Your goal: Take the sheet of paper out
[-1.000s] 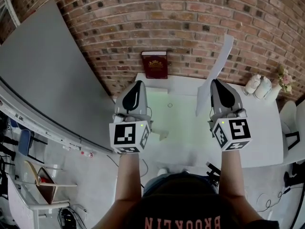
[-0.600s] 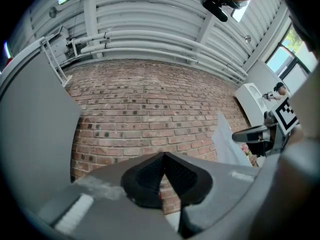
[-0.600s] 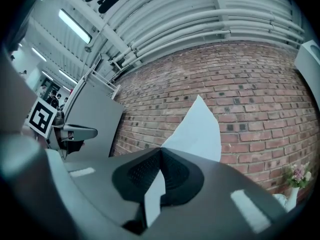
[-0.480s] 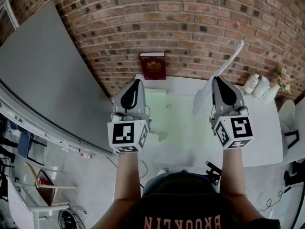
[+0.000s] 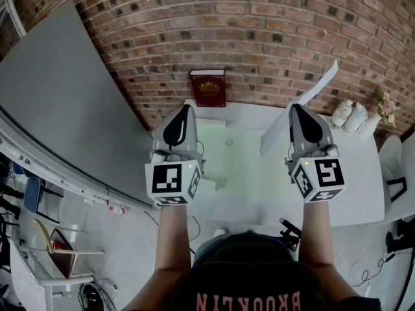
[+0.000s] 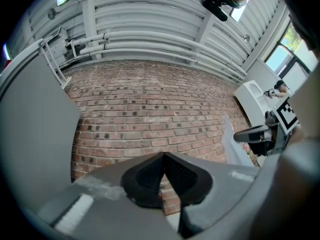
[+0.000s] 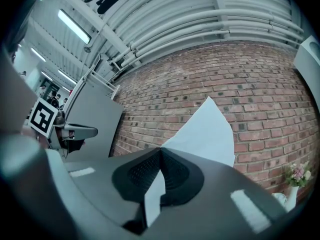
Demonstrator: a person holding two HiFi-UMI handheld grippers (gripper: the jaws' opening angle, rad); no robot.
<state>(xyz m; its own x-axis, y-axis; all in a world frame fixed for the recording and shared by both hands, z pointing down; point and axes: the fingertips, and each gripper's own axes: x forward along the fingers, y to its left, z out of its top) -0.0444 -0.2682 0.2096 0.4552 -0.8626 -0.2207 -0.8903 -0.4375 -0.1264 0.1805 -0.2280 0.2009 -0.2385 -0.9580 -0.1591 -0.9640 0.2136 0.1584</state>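
Head view: one book (image 5: 209, 88), one sheet of paper (image 5: 273, 133) in right gripper (image 5: 297, 107)

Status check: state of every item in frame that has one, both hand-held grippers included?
left hand-held gripper: shut, nothing between the jaws.
right hand-held gripper: shut on the sheet of paper.
sheet of paper: pinched between the jaws, held up, its upper end slanting in front of the brick wall.
book: closed, upright against the brick wall at the back of the table.
white bottles: upright on the table's right side.
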